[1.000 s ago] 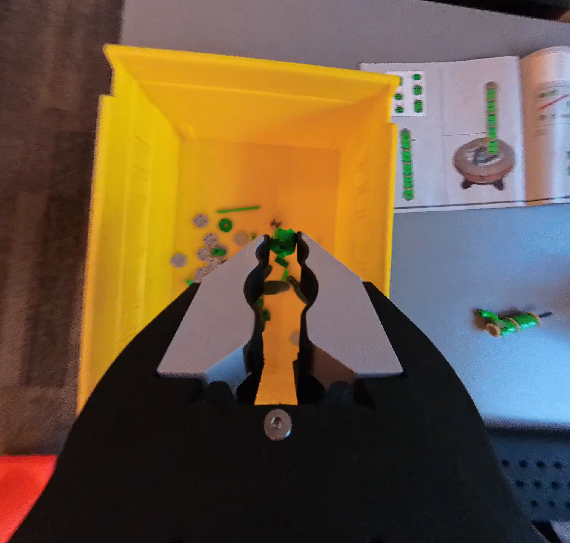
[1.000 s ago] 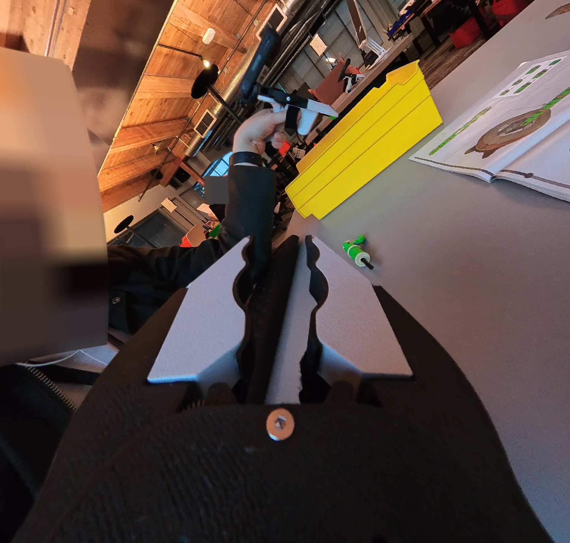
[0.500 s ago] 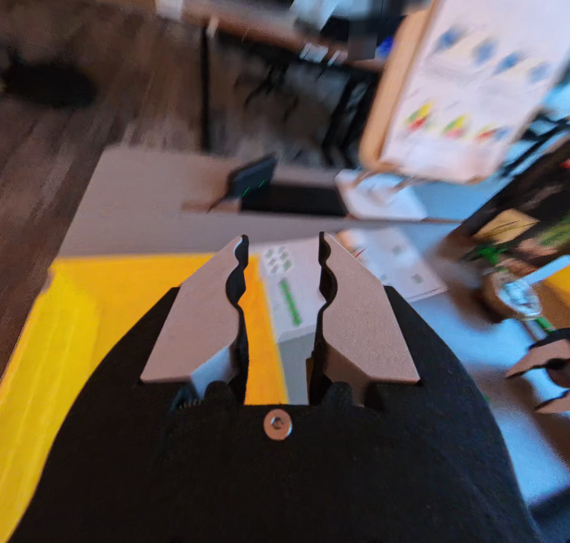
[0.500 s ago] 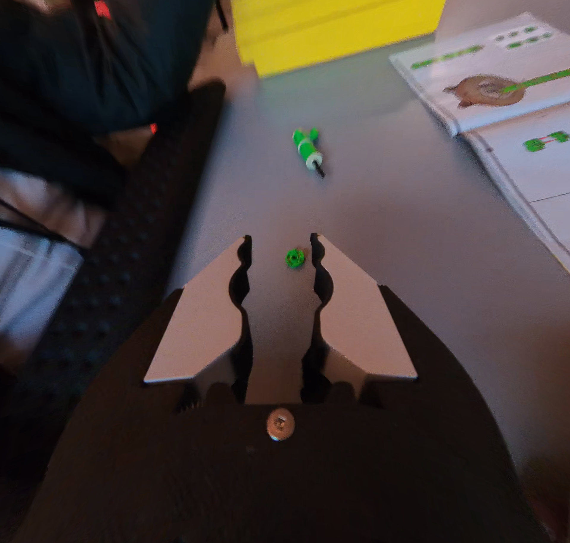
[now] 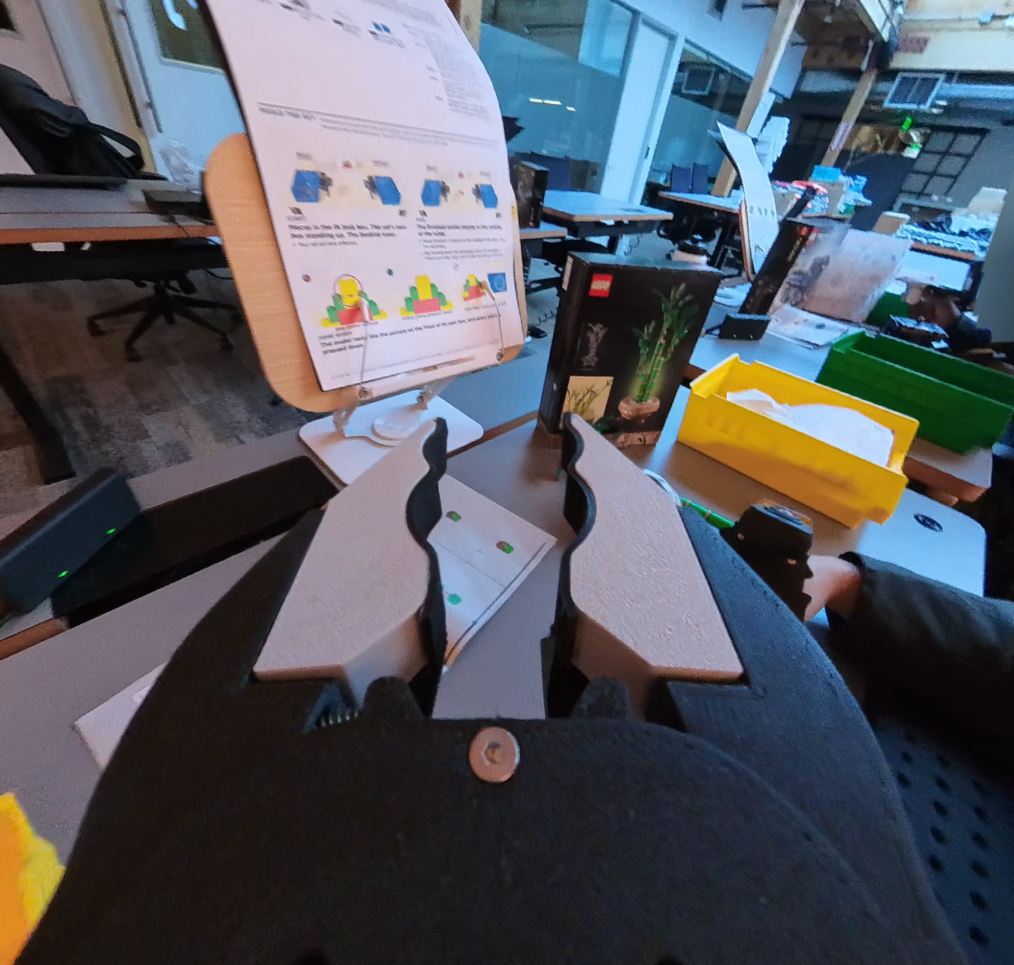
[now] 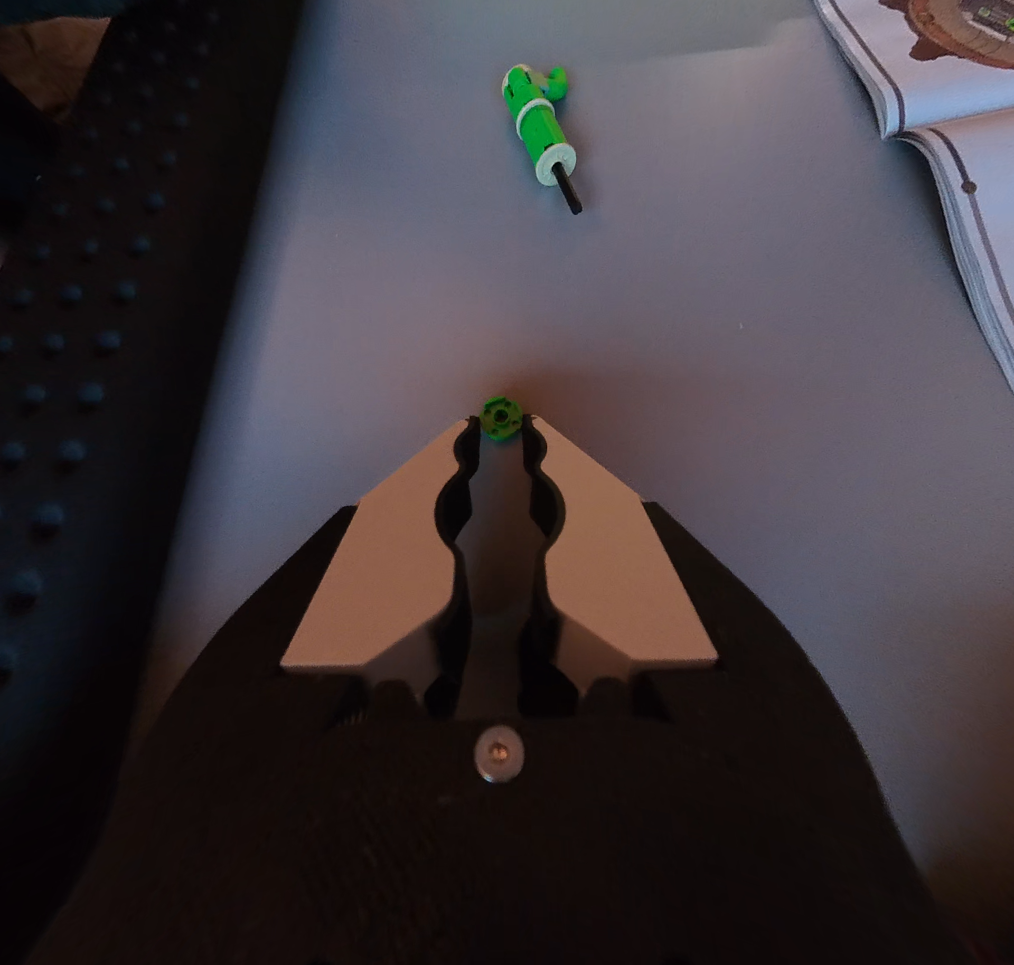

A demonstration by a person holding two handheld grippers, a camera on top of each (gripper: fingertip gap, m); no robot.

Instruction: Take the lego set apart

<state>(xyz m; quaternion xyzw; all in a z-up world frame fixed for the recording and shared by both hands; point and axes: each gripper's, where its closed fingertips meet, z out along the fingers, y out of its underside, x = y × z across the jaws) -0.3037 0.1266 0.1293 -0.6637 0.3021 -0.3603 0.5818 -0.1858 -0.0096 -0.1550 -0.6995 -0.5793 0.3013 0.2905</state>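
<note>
Right gripper (image 6: 500, 422) low over grey bench (image 6: 713, 335), jaws nipping a small green round lego piece (image 6: 499, 425) at their tips, green lego stem on black axle (image 6: 539, 128) lying farther ahead, instruction booklet (image 6: 944, 77) at right, left gripper (image 5: 502, 434) raised, jaws apart and empty, lego box (image 5: 625, 346) upright beyond.

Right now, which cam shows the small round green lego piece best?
Right wrist view. The small round green piece sits sharp and unobstructed on the grey table, right between the right gripper tips. The left wrist view looks out toward a paper stand and does not show it.
</note>
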